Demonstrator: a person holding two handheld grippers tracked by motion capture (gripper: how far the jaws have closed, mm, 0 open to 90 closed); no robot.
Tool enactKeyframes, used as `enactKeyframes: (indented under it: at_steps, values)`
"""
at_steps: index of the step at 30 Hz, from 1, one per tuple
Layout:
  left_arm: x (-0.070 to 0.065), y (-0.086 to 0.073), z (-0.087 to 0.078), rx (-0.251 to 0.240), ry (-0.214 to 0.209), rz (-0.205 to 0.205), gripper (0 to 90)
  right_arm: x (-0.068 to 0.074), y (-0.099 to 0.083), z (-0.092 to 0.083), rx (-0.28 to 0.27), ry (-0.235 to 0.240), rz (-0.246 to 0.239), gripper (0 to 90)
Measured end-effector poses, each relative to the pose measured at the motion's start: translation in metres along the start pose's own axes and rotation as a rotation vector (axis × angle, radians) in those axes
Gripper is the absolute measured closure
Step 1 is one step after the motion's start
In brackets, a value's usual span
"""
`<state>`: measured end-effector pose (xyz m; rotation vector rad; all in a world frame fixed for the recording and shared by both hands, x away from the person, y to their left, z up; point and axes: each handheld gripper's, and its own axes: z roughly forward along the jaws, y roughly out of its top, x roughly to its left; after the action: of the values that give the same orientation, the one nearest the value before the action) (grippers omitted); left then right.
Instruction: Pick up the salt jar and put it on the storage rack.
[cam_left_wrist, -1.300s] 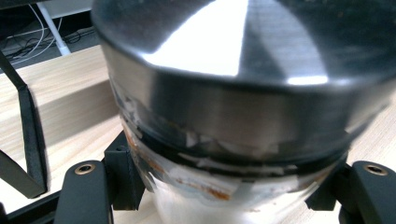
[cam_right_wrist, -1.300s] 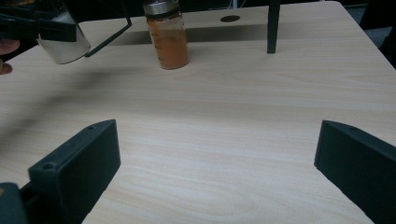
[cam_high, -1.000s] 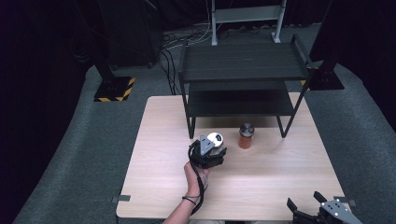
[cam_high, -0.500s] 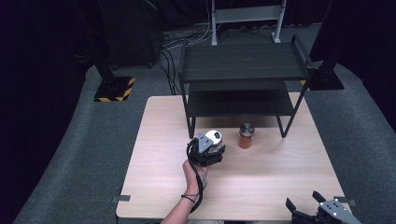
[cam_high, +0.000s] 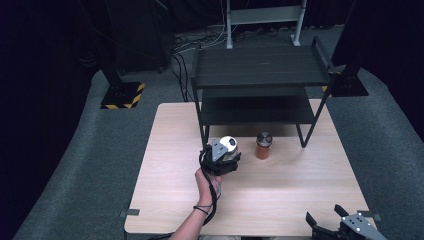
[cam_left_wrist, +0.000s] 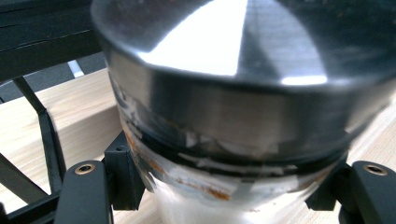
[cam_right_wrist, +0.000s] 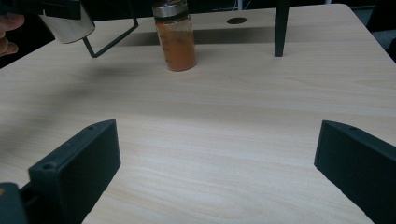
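While the counter (cam_high: 280, 190) carries a black rack (cam_high: 260, 75) at its far side, the left gripper (cam_high: 221, 159) hangs before it, fingers clamped on a silver-lidded jar (cam_left_wrist: 233, 93). Right gripper (cam_high: 345, 227) rests spread wide, near an orange jar (cam_high: 263, 145).

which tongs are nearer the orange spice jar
Left. The left tongs, shut on a silver-capped jar, hover just beside the orange spice jar. The right tongs sit open at the table's near edge, well short of it.

Black gripper (cam_high: 221, 159); trailing black cable (cam_high: 212, 197)
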<state>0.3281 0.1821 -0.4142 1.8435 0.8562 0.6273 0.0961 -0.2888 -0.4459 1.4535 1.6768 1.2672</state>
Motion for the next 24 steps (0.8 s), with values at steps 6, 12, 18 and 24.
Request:
enactKeyframes:
  at_steps: [6,12,18,24]
  values:
    - [0.001,0.003,0.002,-0.002,-0.004,0.002,31.1,0.0,0.0,0.0,-0.002,-0.002,0.001,0.0]
    - [0.002,0.005,0.002,-0.008,-0.004,0.002,31.1,0.0,0.0,0.0,0.003,-0.001,-0.001,0.0]
    - [0.002,0.007,0.001,-0.013,-0.003,0.002,31.1,0.0,0.001,-0.001,0.001,-0.003,-0.003,0.0]
    - [0.003,0.01,-0.001,-0.02,-0.003,0.007,31.1,0.001,0.001,-0.001,0.005,-0.004,-0.004,0.0]
